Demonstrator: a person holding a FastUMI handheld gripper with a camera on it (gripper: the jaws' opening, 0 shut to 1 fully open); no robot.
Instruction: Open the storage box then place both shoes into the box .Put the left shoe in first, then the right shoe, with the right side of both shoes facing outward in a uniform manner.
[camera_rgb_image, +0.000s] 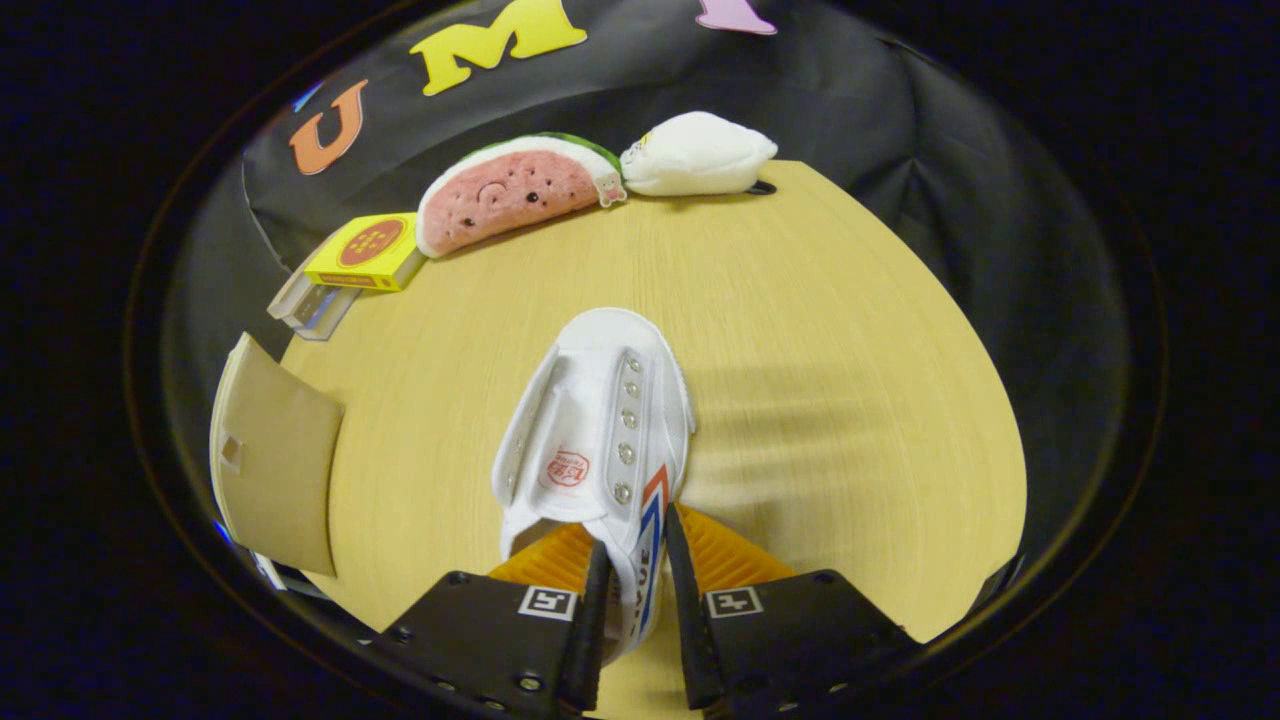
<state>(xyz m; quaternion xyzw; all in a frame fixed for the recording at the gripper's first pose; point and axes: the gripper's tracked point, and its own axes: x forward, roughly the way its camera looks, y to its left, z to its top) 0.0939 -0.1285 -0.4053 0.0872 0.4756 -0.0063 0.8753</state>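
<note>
In the gripper view, the hand-held gripper (636, 590) points forward and down over the bench (820, 330), its two fingers drawn close and pinching the side wall of a white shoe (600, 420) at its heel end, one finger inside the opening and one against the outer side. The shoe runs away from the fingers, toe pointing toward the far side of the bench, its sole side seeming to rest on or hang just above the wood; which one cannot be told. A red and blue stripe marks the gripped wall, and a red stamp sits on the insole, too small to read. Left of the fingers, at the bench's near-left edge, stands a brown cardboard flap (280, 470) of the storage box. Open wood lies to the right of the shoe and ahead of it. Along the far edge lie a yellow box (368, 252) atop a clear block (312, 306), a watermelon-slice plush (515, 190), and a white plush (700, 155).
</note>
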